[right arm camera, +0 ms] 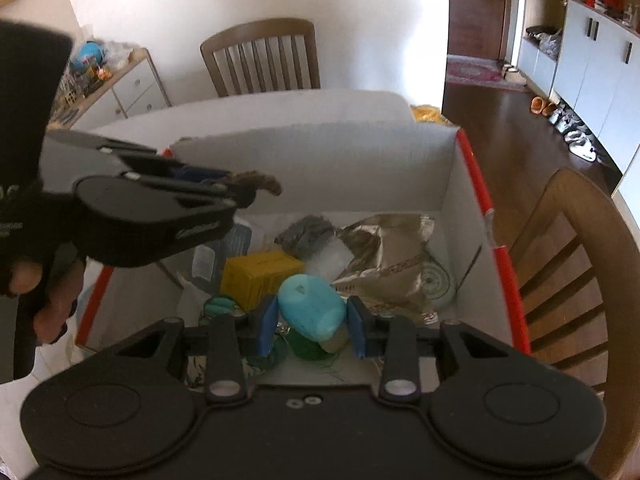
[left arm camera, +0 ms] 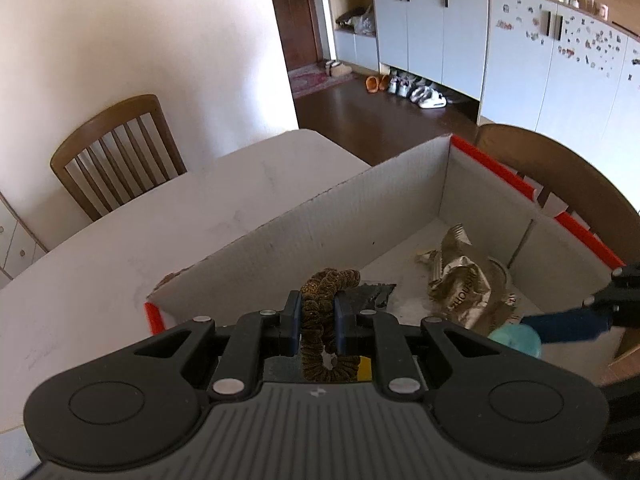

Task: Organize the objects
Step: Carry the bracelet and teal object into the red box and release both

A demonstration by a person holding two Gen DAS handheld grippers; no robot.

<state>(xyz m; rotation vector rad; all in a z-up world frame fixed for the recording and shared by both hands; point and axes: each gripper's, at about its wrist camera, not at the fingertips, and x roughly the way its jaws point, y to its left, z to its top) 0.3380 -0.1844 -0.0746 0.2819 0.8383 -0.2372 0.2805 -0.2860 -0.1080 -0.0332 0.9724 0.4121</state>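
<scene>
— What were you holding?
— One brown ruffled scrunchie, pinched in your left gripper over the box; one smooth turquoise oval sat between your right gripper fingers, contact unclear.
— And the cardboard box?
— It held one yellow carton and one crumpled gold wrapper.

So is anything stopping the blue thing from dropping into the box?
No lid or flap shows over the box. The right tongs hold the blue thing above a green item and a foil bag, so it would land on those.
</scene>
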